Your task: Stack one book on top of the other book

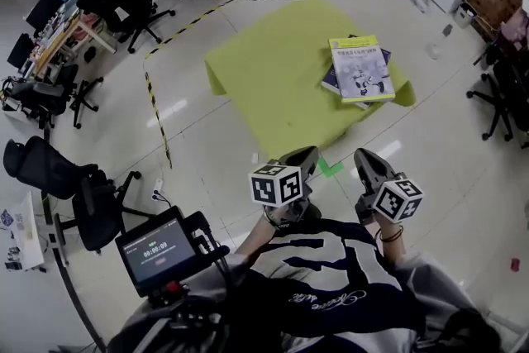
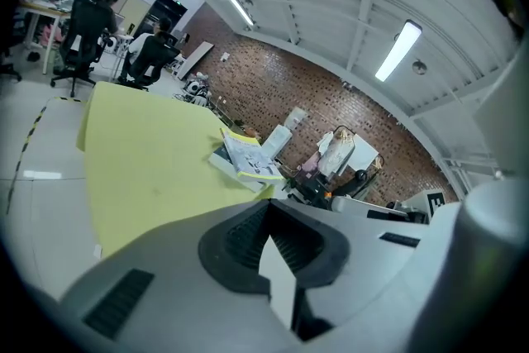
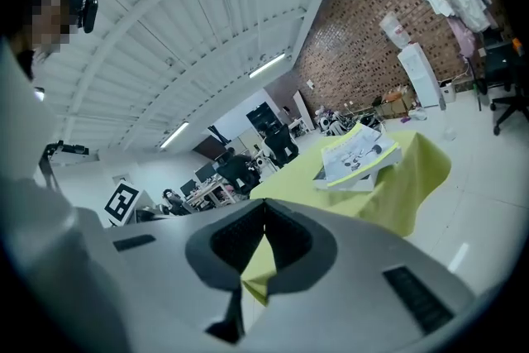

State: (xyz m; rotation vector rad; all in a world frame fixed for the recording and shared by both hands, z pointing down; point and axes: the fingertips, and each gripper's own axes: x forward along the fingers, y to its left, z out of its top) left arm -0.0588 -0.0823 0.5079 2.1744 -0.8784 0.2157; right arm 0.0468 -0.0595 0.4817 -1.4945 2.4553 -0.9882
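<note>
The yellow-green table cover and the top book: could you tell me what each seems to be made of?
Table cover: likely matte cloth; its corners hang in soft folds. Top book: paper, probably a smooth printed softcover; its thin flat cover bears print and a picture.

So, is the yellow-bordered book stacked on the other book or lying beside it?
Stacked: the yellow-bordered book lies flat on the dark blue book, whose corner shows beneath.

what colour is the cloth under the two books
Plain yellow-green, no pattern. The cloth shows best in the head view.
</note>
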